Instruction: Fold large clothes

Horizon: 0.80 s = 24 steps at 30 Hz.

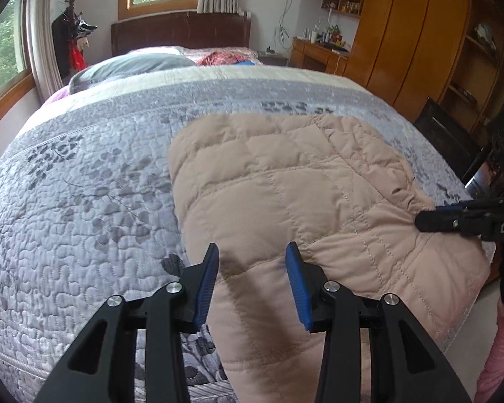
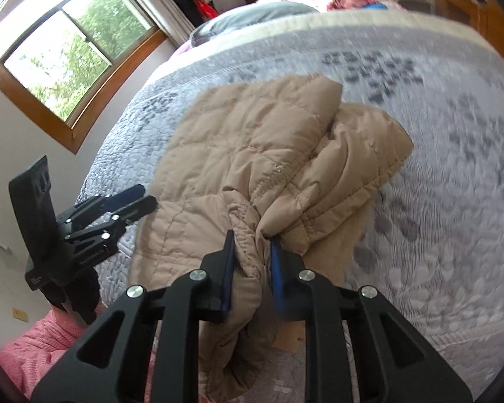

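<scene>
Your right gripper (image 2: 252, 245) has its blue-padded fingers (image 2: 227, 268) clamped on a bunched, gathered cuff of the beige quilted jacket (image 2: 252, 141), with the fabric pinched between the two pads and a fold of it hanging down between the black finger arms. In the left wrist view the same gripper (image 1: 426, 216) comes in from the right side and meets the jacket (image 1: 285, 184) at a puckered point on its right edge.

Your left gripper (image 1: 252, 258) has its fingers (image 1: 208, 285) spread apart and grasping nothing; they sit just above the jacket's near portion, with beige fabric showing in the gap between the pads. From the right wrist view this gripper (image 2: 141, 201) sits by the jacket's left edge, and there the gap between its fingers is too narrow in view to judge.

The jacket lies on the bed (image 1: 67, 201), on the grey leaf-patterned quilt, toward the bed's near edge and right of its middle. Part of it is doubled over on itself, with a thick fold rising at its far side in the right wrist view. Its near end drapes over the bed's near edge.

At the bed's far end lie a grey pillow (image 1: 134, 65) and some red fabric (image 1: 218, 57), against a dark headboard (image 1: 181, 30). A wooden wardrobe (image 1: 403, 33) stands to the right, and windows (image 2: 67, 43) to the left.
</scene>
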Tool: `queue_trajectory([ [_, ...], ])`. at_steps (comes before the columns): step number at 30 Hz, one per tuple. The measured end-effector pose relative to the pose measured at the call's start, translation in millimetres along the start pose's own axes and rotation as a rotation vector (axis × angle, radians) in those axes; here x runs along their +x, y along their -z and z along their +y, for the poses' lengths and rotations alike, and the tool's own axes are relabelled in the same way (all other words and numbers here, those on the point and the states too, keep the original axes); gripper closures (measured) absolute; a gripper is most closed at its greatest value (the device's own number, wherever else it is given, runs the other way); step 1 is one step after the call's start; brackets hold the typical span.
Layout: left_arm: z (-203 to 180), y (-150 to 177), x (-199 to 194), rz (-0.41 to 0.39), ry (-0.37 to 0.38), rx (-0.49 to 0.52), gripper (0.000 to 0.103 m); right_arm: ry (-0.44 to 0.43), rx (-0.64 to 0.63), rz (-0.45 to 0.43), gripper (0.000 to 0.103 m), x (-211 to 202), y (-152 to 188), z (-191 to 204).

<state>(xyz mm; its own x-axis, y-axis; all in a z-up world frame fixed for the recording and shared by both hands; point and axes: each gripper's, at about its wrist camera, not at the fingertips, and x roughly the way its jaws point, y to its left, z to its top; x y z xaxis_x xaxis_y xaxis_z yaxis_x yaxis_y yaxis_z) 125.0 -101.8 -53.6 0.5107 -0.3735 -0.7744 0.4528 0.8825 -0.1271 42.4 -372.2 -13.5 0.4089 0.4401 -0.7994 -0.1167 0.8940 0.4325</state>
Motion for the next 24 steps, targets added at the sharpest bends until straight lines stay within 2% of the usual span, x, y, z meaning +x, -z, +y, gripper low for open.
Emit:
queue_trajectory([
  [2, -3.0, 1.1, 7.0, 0.012, 0.004, 0.012, 0.058, -0.023, 0.034, 0.008, 0.084, 9.6, 8.2, -13.5],
  [9, -15.5, 8.3, 24.3, 0.006, -0.058, 0.071, 0.054, -0.075, 0.088, 0.016, 0.082, 39.5, 23.3, -36.6],
  [16, -7.9, 9.4, 34.4, 0.022, -0.044, 0.030, 0.053, -0.095, 0.106, 0.003, 0.077, 46.4, 26.9, -41.3],
  [18, -4.6, 7.0, 29.1, 0.027, -0.027, 0.015, 0.054, -0.060, 0.094, -0.012, 0.070, 32.2, 24.9, -35.8],
  [20, 1.9, 6.6, 15.6, 0.027, -0.003, -0.015, 0.055, 0.043, 0.021, -0.068, 0.061, 8.1, 27.6, -17.6],
  [22, 6.0, 8.0, -1.1, 0.003, 0.001, -0.029, 0.056, 0.123, -0.026, -0.111, 0.060, -11.2, 32.1, -4.1],
  [24, 6.3, 12.4, -23.5, -0.039, -0.006, -0.029, 0.056, 0.127, -0.074, -0.140, 0.063, -30.7, 39.1, 13.9],
])
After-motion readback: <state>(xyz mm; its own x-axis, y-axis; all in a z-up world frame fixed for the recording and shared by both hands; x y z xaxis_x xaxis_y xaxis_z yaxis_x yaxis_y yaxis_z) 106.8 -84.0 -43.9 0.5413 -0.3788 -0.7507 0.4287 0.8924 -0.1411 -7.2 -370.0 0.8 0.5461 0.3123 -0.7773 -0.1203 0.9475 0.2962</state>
